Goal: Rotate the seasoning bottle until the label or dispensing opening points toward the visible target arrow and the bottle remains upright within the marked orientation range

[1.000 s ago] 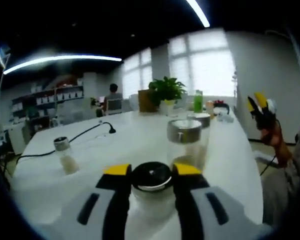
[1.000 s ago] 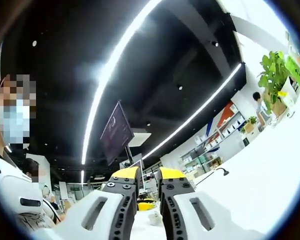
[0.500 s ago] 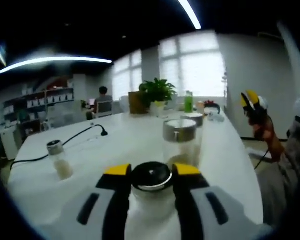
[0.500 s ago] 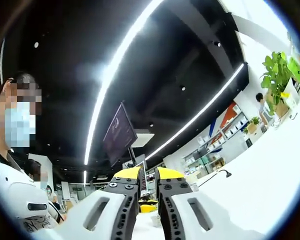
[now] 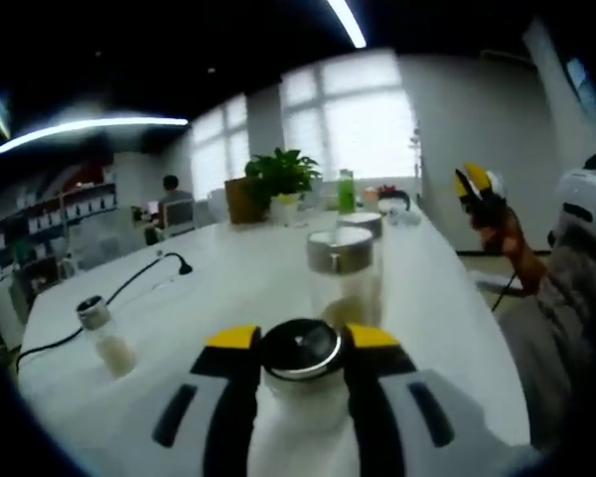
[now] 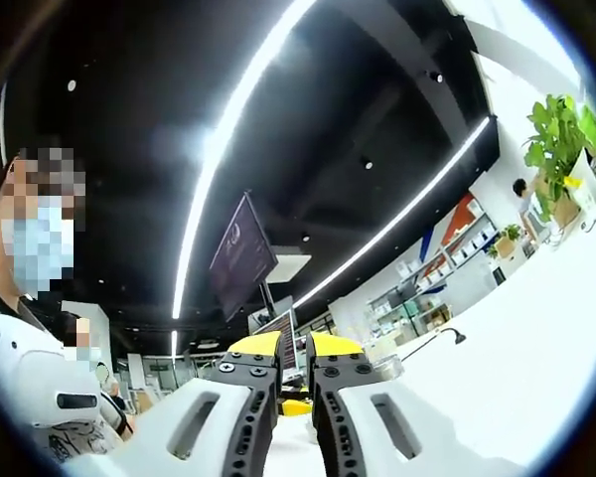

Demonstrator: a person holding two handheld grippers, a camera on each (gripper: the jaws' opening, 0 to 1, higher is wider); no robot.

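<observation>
Yellow-tipped grey right gripper [image 6: 293, 348] raised toward a black ceiling [image 6: 129, 119], jaws nearly together, nothing between. Long white light strips [image 6: 228, 129] overhead; green potted plant [image 6: 556, 129] at right.

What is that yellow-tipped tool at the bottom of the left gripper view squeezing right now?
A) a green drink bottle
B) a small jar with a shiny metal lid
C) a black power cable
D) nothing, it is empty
B. The left gripper has its two jaws pressed against either side of a small jar with a shiny metal lid; the green bottle and the black cable lie farther off on the white table.
</observation>
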